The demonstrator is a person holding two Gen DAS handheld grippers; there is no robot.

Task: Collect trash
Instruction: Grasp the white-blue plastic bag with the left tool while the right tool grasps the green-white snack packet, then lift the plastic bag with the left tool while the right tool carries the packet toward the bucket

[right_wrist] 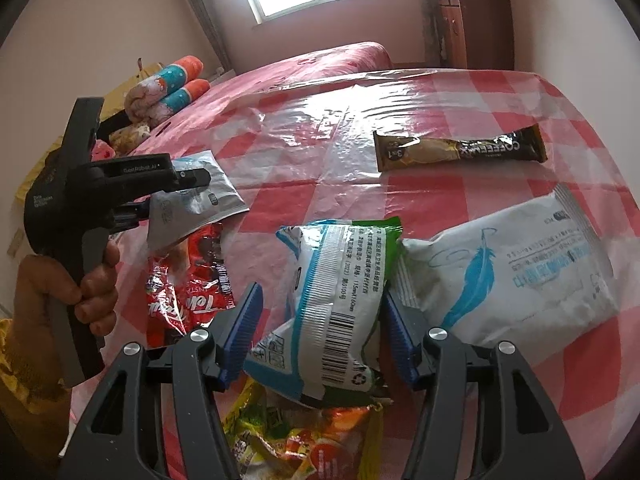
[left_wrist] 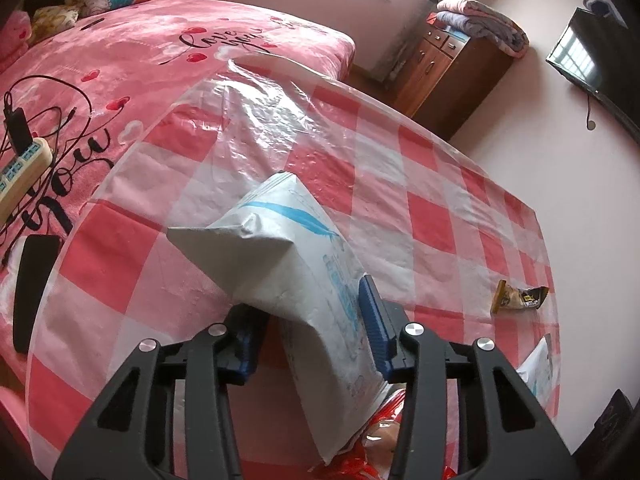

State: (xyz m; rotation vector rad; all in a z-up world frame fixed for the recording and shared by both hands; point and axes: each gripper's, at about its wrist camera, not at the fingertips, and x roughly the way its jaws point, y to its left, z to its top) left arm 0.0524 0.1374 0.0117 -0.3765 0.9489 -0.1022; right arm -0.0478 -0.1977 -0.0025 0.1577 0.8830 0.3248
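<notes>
My left gripper point(left_wrist: 310, 320) is shut on a white packet with a blue feather print point(left_wrist: 296, 248), held tilted above the checked table; it also shows in the right wrist view point(right_wrist: 192, 196). My right gripper point(right_wrist: 320, 312) is open, its blue pads either side of a white, blue and green barcode packet point(right_wrist: 336, 300) lying on the table. A second white feather packet point(right_wrist: 512, 272) lies to the right of it. A brown coffee stick sachet point(right_wrist: 460, 148) lies farther back, also in the left wrist view point(left_wrist: 518, 298). A red wrapper point(right_wrist: 188, 280) lies at left.
A yellow-orange snack wrapper point(right_wrist: 304, 440) lies below my right gripper. The table has a red-and-white checked plastic cover point(left_wrist: 400, 168). A pink bed point(left_wrist: 160, 48) stands behind with a power strip point(left_wrist: 20, 172) and cables. A wooden cabinet point(left_wrist: 448, 68) stands by the wall.
</notes>
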